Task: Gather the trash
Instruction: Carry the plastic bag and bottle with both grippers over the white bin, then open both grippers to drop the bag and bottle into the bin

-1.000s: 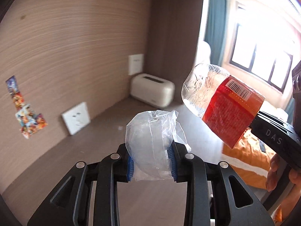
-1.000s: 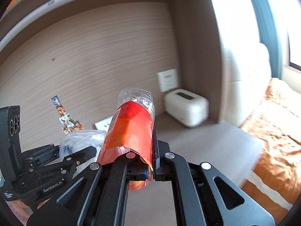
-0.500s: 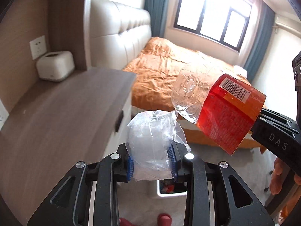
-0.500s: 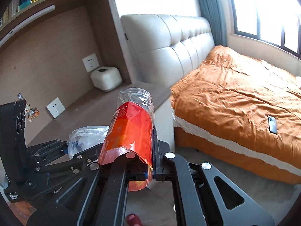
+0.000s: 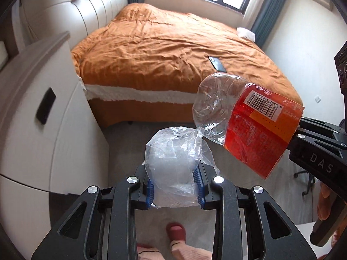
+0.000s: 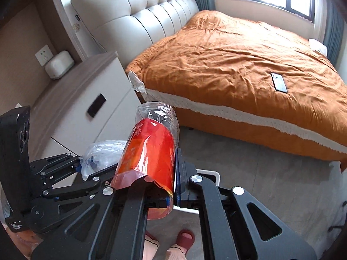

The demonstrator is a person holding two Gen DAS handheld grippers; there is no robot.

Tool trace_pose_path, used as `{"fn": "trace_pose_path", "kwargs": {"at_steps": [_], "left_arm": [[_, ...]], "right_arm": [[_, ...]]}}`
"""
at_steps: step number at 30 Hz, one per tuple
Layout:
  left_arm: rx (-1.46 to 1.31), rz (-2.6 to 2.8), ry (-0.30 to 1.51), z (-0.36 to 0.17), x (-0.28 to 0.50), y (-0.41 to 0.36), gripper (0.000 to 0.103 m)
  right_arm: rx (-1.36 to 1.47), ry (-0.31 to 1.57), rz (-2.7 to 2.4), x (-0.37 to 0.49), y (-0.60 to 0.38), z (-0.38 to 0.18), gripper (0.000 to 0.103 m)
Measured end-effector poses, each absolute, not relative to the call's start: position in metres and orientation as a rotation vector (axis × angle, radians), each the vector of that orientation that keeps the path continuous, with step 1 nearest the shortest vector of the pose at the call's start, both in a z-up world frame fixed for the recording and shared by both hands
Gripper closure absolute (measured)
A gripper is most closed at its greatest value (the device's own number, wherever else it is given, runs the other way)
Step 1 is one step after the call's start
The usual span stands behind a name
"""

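My left gripper [image 5: 175,185] is shut on a crumpled clear plastic bag [image 5: 173,164], which bulges up between the blue pads. To its right, my right gripper [image 5: 314,149] holds a squashed clear bottle with a red label [image 5: 251,127]. In the right wrist view the right gripper [image 6: 172,186] is shut on that bottle's label [image 6: 149,158], with the bottle's clear end pointing away. The left gripper [image 6: 65,173] and its bag [image 6: 102,153] sit just to the left. Both grippers point down over the grey floor. A white bin's rim [image 6: 209,173] peeks out behind the right fingers.
An orange-covered bed [image 5: 173,49] with a phone [image 5: 217,62] on it fills the far side. A white cabinet [image 5: 43,119] stands at the left. A person's feet in red slippers [image 5: 175,231] are on the floor below the grippers.
Both views have swung from the wooden wall and desk to the bed and floor. Both grippers have moved down and tilted downward, still holding the bag and the bottle.
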State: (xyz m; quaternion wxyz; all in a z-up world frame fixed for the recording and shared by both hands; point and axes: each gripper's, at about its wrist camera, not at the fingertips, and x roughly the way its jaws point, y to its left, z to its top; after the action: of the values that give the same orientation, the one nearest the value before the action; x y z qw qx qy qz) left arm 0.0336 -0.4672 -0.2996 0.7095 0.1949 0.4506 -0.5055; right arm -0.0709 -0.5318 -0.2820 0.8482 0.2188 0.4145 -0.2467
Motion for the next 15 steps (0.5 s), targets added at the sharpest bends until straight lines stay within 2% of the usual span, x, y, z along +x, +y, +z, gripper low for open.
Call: {"fn": "trace_pose_path", "kwargs": {"at_steps": [7, 8, 9, 10, 11, 12, 13, 14, 15], "left_arm": [[0.517, -1.130, 1.126, -0.401, 0.040, -0.498, 0.073], [0.527, -1.130, 1.147, -0.421, 0.041, -0.504, 0.072], [0.529, -1.136, 1.165, -0.436, 0.042, -0.507, 0.064], [0.523, -1.148, 1.187, -0.450, 0.044, -0.510, 0.039], [0.516, -1.157, 1.213, -0.466, 0.045, -0.513, 0.018], [0.542, -1.124, 1.222, -0.486, 0.045, -0.517, 0.005], [0.558, -1.128, 1.242, -0.506, 0.047, -0.520, 0.005], [0.566, -1.131, 1.281, -0.525, 0.048, -0.523, 0.005], [0.570, -1.116, 1.294, -0.537, 0.048, -0.523, 0.005]], "right_arm": [[0.503, 1.029, -0.537, -0.062, -0.559, -0.388, 0.098], [0.503, 1.051, -0.536, -0.059, -0.563, -0.406, 0.098], [0.502, 1.071, -0.534, -0.055, -0.567, -0.423, 0.098], [0.504, 1.091, -0.520, -0.051, -0.571, -0.441, 0.088], [0.499, 1.114, -0.507, -0.048, -0.573, -0.457, 0.070], [0.469, 1.135, -0.539, -0.045, -0.576, -0.472, 0.032], [0.459, 1.139, -0.547, -0.042, -0.582, -0.489, 0.009], [0.471, 1.159, -0.531, -0.040, -0.587, -0.508, 0.004], [0.470, 1.185, -0.533, -0.039, -0.591, -0.521, 0.004]]}}
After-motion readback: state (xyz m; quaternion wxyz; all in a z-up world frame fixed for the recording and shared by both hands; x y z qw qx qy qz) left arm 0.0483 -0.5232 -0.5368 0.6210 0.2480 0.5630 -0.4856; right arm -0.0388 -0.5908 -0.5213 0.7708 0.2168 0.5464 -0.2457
